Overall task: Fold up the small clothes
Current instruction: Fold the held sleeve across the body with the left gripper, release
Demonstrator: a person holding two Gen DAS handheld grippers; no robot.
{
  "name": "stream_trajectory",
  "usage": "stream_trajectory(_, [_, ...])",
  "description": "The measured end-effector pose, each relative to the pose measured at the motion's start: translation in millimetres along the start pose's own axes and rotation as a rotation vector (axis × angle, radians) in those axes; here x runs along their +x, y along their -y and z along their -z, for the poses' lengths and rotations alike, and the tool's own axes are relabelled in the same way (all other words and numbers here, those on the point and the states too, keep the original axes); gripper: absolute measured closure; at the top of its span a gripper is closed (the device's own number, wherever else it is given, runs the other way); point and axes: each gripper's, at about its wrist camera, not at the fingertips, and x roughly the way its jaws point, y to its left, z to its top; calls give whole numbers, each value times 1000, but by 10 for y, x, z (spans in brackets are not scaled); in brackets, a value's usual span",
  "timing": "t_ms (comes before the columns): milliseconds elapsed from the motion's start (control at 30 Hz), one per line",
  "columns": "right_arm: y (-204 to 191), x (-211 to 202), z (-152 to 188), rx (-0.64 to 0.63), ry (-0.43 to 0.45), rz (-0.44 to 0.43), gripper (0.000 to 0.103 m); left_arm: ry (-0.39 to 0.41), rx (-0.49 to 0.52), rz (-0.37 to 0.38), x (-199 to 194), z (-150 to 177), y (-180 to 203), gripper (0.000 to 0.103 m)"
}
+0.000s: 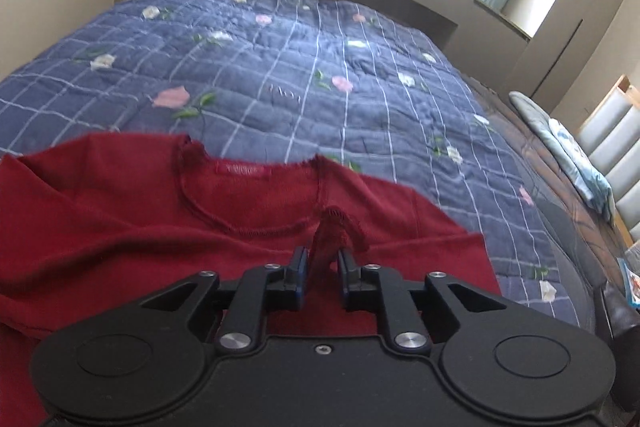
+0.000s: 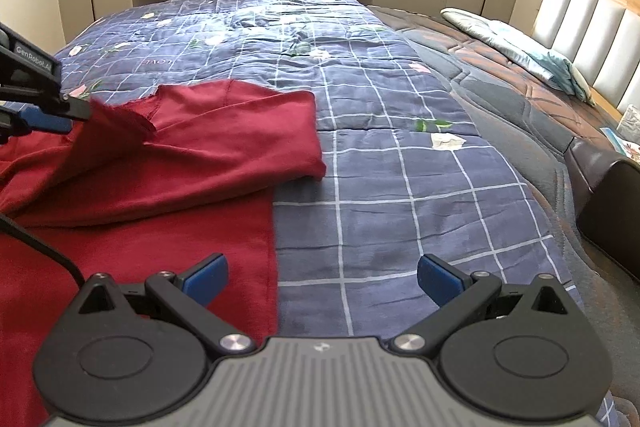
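Observation:
A dark red long-sleeved top lies on the blue quilt, neckline toward the far side. My left gripper is shut on a pinch of the top's fabric by the neckline's right end and lifts it slightly; it also shows at the left edge of the right wrist view. The right sleeve is folded across the body of the top. My right gripper is open and empty, low over the top's right side edge and the quilt.
The blue checked floral quilt covers the bed. A brown mattress pad, a pale pillow and a padded headboard lie to the right. Beige cabinets and a window stand beyond the bed.

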Motion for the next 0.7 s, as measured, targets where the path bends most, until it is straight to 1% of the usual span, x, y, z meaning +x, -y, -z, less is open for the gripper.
stream_trajectory(67, [-26,6,4,-6,-3,-2,0,-14,-10,11,-1,14,-22,75])
stream_trajectory(133, [-47,11,-5,-10,-5,-3,0,-7,-23,21,-36,25,-56,56])
stream_trajectory(167, [-65,9,-12,-14,-3,-4,0,-1,-28,22,-68,28,-80,52])
stream_trajectory(233, [-94,9,-28,-20,-1,-9,0,7,-35,15,-135,36,-139,41])
stream_trajectory(300, [-134,9,-53,-32,4,-29,0,11,-57,-7,-218,38,-239,34])
stream_trajectory(367, [-189,16,-91,-43,14,-59,0,13,-94,-41,-312,44,-390,32])
stream_trajectory(467, [-321,76,-206,-73,42,-124,1,15,-160,-120,-468,97,-700,27])
stream_trajectory(633, [-634,350,-530,-140,81,-223,13,27,-279,-312,-745,228,-1358,26])
stream_trajectory(700, [-770,503,-678,-141,80,-250,23,32,-357,-368,-836,268,-1657,26])
